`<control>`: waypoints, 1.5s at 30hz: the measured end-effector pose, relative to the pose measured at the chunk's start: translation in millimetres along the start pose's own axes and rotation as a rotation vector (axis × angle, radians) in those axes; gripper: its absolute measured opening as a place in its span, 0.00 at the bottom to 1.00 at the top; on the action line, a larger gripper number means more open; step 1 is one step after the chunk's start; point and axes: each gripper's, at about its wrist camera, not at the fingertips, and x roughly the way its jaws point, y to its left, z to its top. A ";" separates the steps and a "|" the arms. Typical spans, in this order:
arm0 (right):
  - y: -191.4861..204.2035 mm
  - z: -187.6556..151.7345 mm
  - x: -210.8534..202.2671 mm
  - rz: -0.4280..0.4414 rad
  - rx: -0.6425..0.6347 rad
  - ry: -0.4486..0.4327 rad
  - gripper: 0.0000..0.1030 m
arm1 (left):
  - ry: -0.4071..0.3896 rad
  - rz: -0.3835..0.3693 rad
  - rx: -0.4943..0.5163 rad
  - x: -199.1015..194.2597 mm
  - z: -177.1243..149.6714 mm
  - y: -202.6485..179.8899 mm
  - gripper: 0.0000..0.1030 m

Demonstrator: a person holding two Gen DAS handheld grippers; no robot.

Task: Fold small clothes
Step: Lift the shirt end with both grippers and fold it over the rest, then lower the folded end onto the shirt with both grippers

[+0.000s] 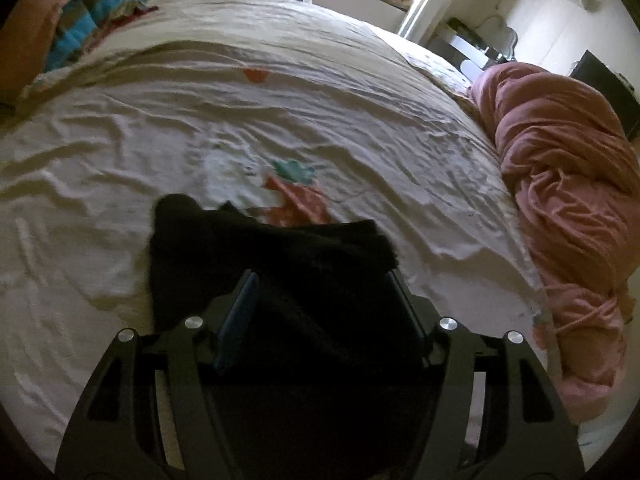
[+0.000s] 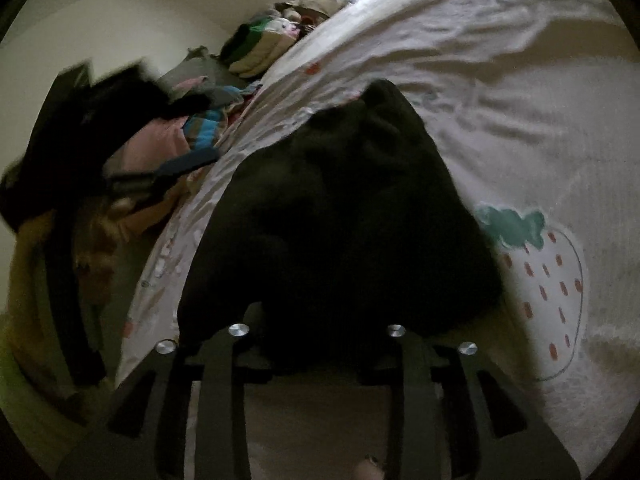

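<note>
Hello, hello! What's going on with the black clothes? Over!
Left tool open. Right tool: can't tell. Black cloth bunched on bed. Pink blanket off to the side.

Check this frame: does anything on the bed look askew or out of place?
Nothing is spilled or damaged. The black garment lies rumpled rather than flat on the white sheet, with uneven edges. A pink blanket is heaped at the bed's edge. The right wrist view is motion-blurred.
</note>
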 end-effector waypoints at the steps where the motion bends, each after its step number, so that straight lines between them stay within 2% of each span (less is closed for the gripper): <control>1: -1.1 0.0 -2.3 0.011 0.009 0.005 0.29 | -0.007 0.015 0.012 -3.3 -2.4 2.0 0.55; 4: -0.7 1.8 -7.4 0.036 0.009 0.036 0.39 | -0.040 0.084 0.067 -14.3 -16.6 10.1 0.55; 8: 1.9 19.5 -19.1 0.089 -0.018 0.051 0.66 | -0.054 0.141 0.102 -17.9 -36.2 22.2 0.55; 10: -0.4 34.9 -14.6 0.122 -0.026 0.086 0.69 | -0.048 0.153 0.103 -14.8 -45.9 28.3 0.55; 16: -2.3 77.3 23.9 0.103 -0.042 0.205 0.66 | -0.036 0.153 0.072 -7.3 -64.6 40.2 0.55; 22: 2.9 99.3 48.2 0.020 -0.123 0.249 0.43 | -0.041 0.160 0.080 -5.9 -72.7 40.4 0.55; 24: 10.2 102.8 52.8 -0.014 -0.194 0.239 0.21 | -0.044 0.160 0.077 -6.7 -73.1 40.6 0.55; 27: 27.6 107.2 47.2 -0.017 -0.308 0.207 0.15 | -0.046 0.160 0.080 -8.8 -73.6 38.0 0.55; 30: 45.6 117.9 21.0 0.005 -0.424 0.121 0.15 | -0.055 0.141 0.100 -11.8 -76.7 31.7 0.56; 32: 43.3 122.5 18.9 -0.051 -0.465 0.107 0.15 | -0.053 0.127 0.100 -11.4 -76.6 29.6 0.57; 37: 4.6 119.5 48.6 -0.120 -0.384 0.201 0.16 | -0.033 0.125 0.109 -3.1 -80.8 25.6 0.58; 40: -10.3 113.7 48.6 -0.098 -0.328 0.193 0.22 | -0.031 0.129 0.112 -1.5 -83.5 24.3 0.58; 42: -12.0 109.8 42.9 -0.101 -0.314 0.181 0.30 | -0.029 0.133 0.119 -1.7 -83.7 24.4 0.59; 45: -9.9 106.1 33.9 -0.084 -0.295 0.176 0.34 | -0.032 0.136 0.113 -1.9 -84.3 24.5 0.59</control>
